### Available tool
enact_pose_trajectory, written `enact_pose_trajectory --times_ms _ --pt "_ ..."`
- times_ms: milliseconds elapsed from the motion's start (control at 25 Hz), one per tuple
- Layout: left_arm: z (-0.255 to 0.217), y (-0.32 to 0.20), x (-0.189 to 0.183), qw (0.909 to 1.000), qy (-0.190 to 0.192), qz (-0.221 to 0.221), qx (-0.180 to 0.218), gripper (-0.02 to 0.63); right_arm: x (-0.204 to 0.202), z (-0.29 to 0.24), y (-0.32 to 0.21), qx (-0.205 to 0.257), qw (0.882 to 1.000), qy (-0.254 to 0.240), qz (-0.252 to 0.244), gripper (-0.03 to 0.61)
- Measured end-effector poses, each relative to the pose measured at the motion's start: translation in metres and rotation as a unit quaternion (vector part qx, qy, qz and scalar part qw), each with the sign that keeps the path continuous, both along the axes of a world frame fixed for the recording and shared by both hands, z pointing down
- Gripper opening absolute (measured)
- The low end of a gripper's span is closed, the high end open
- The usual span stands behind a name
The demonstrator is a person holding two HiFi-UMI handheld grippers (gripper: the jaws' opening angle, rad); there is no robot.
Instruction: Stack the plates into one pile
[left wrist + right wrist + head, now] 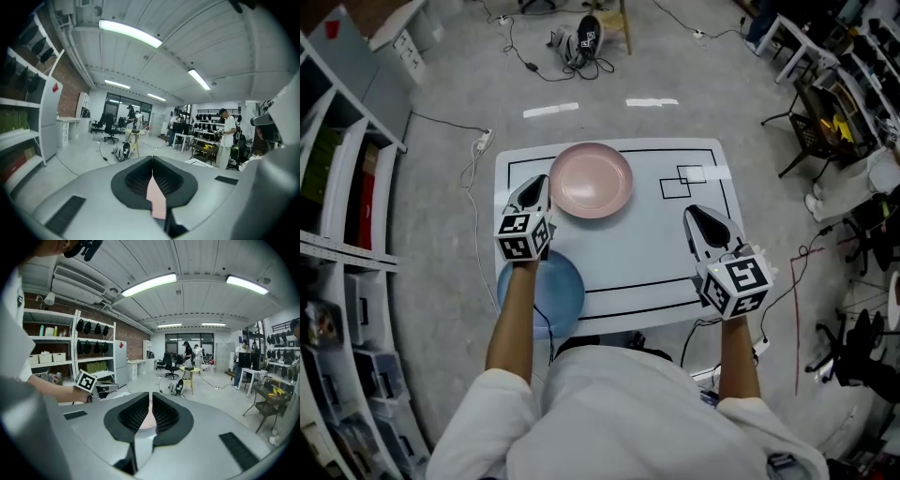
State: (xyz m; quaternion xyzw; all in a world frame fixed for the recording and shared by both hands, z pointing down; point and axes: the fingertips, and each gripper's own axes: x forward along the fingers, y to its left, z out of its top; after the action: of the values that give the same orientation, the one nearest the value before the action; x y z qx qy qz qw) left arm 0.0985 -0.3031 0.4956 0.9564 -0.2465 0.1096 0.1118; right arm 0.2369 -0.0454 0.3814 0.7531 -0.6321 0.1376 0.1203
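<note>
A pink plate (591, 180) lies at the back middle of the white table (656, 248). A blue plate (553, 298) rests at the table's front left edge, partly under my left forearm. My left gripper (538, 184) hovers at the pink plate's left rim, shut, nothing held. In the left gripper view the left gripper (152, 161) has its jaws closed, and a sliver of the pink plate (157, 201) shows below them. My right gripper (694, 214) is to the right of the pink plate, apart from it, shut and empty. The right gripper view shows the right gripper (150, 397) aimed toward the pink plate (146, 420).
Black tape lines and small squares (684, 180) mark the tabletop. Shelving (337, 197) stands along the left. Cables and a bag by a stool (586, 37) lie on the floor behind the table. Desks and chairs (834, 112) crowd the right side.
</note>
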Motion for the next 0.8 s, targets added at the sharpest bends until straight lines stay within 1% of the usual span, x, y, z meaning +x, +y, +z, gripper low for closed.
enact_pose_trajectory --times_ms 120,200,280,400,560,640,720,800 --pt "-0.032 0.026 -0.022 0.9992 -0.001 -0.003 0.04 0.02 -0.006 -0.011 0.002 0.019 0.999 0.001 -0.036 0.037" --pt "-0.048 0.043 -0.04 0.998 -0.009 -0.016 0.061 0.02 -0.011 -0.016 0.003 0.028 0.998 0.001 -0.064 0.037" --pt "-0.059 0.058 -0.062 0.9965 -0.015 -0.04 0.071 0.02 -0.02 -0.018 0.003 0.032 0.995 0.002 -0.094 0.037" --pt "-0.066 0.079 -0.105 0.9931 -0.025 -0.086 0.076 0.02 -0.041 -0.016 -0.002 0.035 0.989 0.001 -0.142 0.037" --pt "-0.059 0.109 -0.161 0.9869 -0.047 -0.14 0.064 0.02 -0.072 -0.005 -0.014 0.03 0.979 -0.004 -0.203 0.037" --pt "-0.048 0.126 -0.188 0.9831 -0.062 -0.165 0.05 0.02 -0.088 0.009 -0.023 0.016 0.972 -0.007 -0.233 0.046" --pt "-0.03 0.144 -0.218 0.9777 -0.08 -0.191 0.034 0.021 -0.107 0.027 -0.031 -0.002 0.965 -0.014 -0.262 0.054" --pt "-0.01 0.159 -0.248 0.9721 -0.091 -0.216 0.011 0.021 -0.129 0.043 -0.04 -0.019 0.956 -0.022 -0.291 0.064"
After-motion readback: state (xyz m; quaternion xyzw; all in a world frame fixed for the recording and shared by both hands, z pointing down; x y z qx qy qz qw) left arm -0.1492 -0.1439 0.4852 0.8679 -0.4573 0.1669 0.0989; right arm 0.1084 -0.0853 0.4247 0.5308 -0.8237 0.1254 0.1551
